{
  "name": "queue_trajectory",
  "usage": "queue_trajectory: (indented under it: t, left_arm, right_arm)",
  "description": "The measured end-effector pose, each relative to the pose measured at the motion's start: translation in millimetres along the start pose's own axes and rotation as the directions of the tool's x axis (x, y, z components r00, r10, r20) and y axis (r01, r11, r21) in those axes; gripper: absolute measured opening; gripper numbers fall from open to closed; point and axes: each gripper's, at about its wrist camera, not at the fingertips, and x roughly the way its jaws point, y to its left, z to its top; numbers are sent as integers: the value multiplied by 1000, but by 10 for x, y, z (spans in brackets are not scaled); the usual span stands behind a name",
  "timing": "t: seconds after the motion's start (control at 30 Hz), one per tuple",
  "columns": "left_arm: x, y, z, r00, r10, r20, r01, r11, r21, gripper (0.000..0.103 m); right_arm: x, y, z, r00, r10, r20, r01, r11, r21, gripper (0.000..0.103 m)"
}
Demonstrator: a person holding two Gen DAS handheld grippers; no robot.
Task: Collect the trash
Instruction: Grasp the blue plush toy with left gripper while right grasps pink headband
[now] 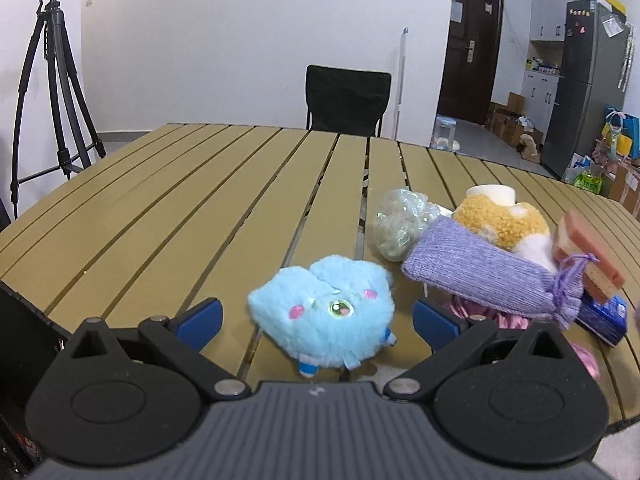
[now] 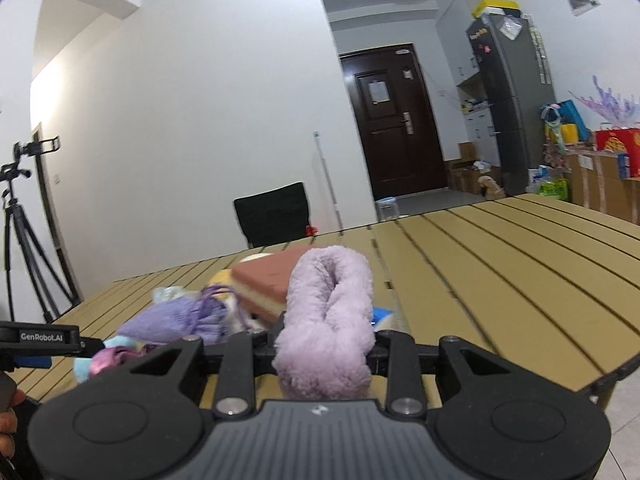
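- The left gripper (image 1: pixel 316 316) stands wide, its blue-padded fingers (image 1: pixel 202 318) on either side of a fluffy light-blue plush toy with pink cheeks (image 1: pixel 326 312), not touching it; the toy sits on the tan slatted table (image 1: pixel 180 208).
- The right gripper (image 2: pixel 324 350) is clamped narrow on a fuzzy lilac twisted cloth (image 2: pixel 328 320), which rises up between the jaws, above the table surface.
- Just right of the blue toy in the left wrist view lies a heap: a purple knitted drawstring pouch (image 1: pixel 476 272), a crumpled clear plastic bag (image 1: pixel 398 224) touching its far end, a yellow-and-white woolly plush (image 1: pixel 500 220), a pink-and-yellow sponge block (image 1: pixel 588 252) and a dark blue packet (image 1: pixel 604 316) at the right edge.
- Left of and beyond the toy the table slats are bare to the far edge, where a black chair (image 1: pixel 346 98) stands.
- In the right wrist view the table's right half is open as far as its far and right rims.
- A black tripod (image 1: pixel 48 92) stands on the floor off the table's far left corner.
- Part of a hand (image 2: pixel 8 420) shows at the lower left edge of the right wrist view.
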Motion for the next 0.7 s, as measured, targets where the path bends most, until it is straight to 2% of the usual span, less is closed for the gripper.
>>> queue_trajectory:
  t: [0.33, 0.53, 0.7]
  left_arm:
    - [293, -48, 23, 999, 35, -34, -36, 999, -10, 103]
    - [448, -83, -10, 996, 55, -64, -56, 998, -11, 103]
    - [467, -110, -50, 997, 63, -41, -62, 998, 9, 101]
  right_arm:
    - [-27, -387, 10, 996, -87, -2, 87, 995, 49, 29]
    - [8, -470, 5, 995, -97, -10, 97, 994, 56, 29]
    - [-14, -458, 1, 996, -87, -8, 87, 995, 48, 29]
